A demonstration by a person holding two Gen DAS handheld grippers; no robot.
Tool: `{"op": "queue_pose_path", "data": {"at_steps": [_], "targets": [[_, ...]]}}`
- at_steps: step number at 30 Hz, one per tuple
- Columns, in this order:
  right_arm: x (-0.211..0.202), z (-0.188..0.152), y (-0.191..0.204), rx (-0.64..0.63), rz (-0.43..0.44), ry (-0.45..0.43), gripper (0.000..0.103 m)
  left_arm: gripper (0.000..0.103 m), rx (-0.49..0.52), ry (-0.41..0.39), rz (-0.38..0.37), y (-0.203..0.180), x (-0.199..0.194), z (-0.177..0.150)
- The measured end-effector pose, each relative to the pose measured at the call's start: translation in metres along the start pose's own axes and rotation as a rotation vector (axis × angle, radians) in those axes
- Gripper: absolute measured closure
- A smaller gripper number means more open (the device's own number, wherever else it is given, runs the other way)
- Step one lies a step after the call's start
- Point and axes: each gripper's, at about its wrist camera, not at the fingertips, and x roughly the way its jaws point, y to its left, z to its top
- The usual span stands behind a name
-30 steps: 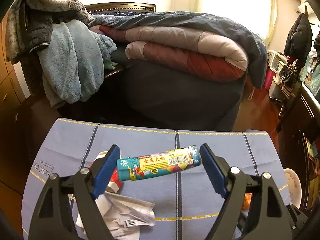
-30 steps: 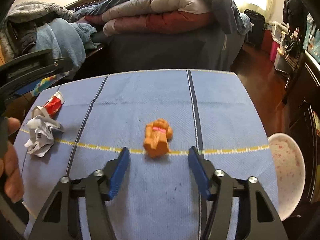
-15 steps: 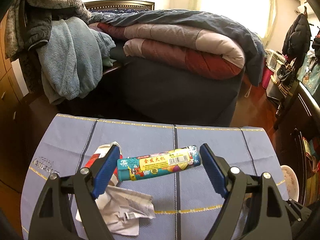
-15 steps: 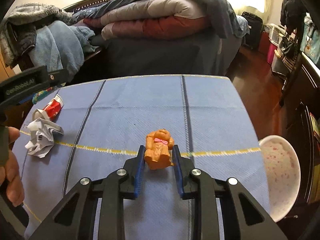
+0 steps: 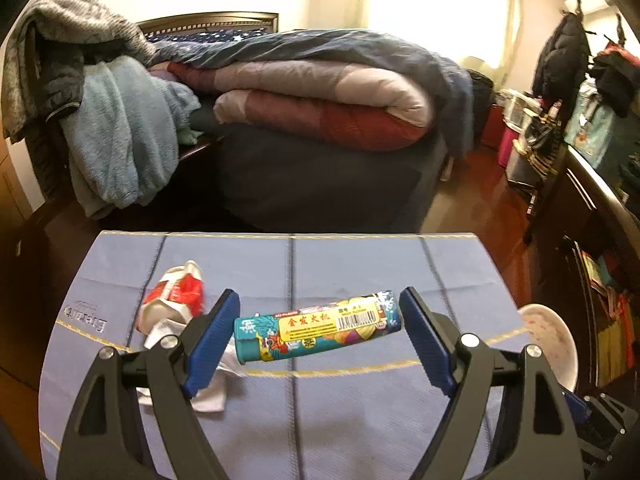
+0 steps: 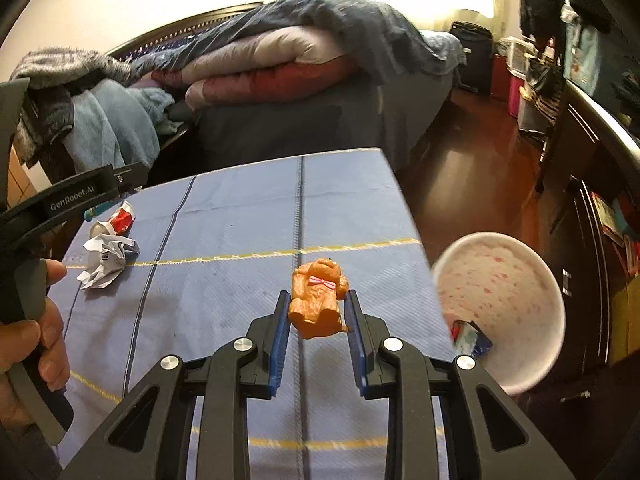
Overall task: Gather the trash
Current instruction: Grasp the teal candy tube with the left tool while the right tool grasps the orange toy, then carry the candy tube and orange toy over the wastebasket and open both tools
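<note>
Left gripper, left wrist view: jaws spread wide yet clamped end to end on a printed tube-shaped package, which spans pad to pad, slightly tilted and clear of the blue tablecloth. At ten o'clock from it, a crushed red-and-white wrapper; at eight o'clock, behind the left finger, crumpled white paper. At three o'clock, off the table edge, I see the rim of a pale speckled bin.

Right wrist view: right gripper jaws have just been closing and now pinch an orange bear-shaped figure by its flanks, over the cloth. The bin sits at three o'clock, just beside the table edge, with a blue-and-red wrapper already inside. At nine o'clock, a person's hand grips the other tool's handle; the paper and red wrapper lie near it, untouched.

I judge the step is carrying both items to the bin. To do it well: keep the squeeze steady, bring the figure over the bin mouth before letting go, and mind the tube. An end-on hold may slip if tilted.
</note>
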Motion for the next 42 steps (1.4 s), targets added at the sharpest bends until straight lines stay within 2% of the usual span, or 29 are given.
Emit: {"op": "queue_pose_path", "data": {"at_steps": [9, 17, 28, 37, 42], "targets": [[-0.031, -0.02, -0.039, 0.065, -0.03, -0.03, 0.076, 0.021, 0.083, -0.024, -0.116, -0.064, -0.027, -0.004], [-0.051, -0.025, -0.081, 0.131, -0.091, -0.062, 0.076, 0.021, 0.161, -0.023, -0.208, -0.125, -0.032, -0.01], [-0.061, -0.032, -0.142, 0.237, -0.182, -0.078, 0.076, 0.021, 0.27, 0.003, -0.319, -0.206, -0.021, -0.019], [-0.054, -0.032, -0.172, 0.284, -0.227, -0.079, 0.076, 0.021, 0.335, 0.023, -0.375, -0.254, -0.002, -0.023], [-0.041, -0.034, -0.184, 0.3, -0.247, -0.065, 0.076, 0.021, 0.376, 0.072, -0.411, -0.278, 0.02, -0.031]]}}
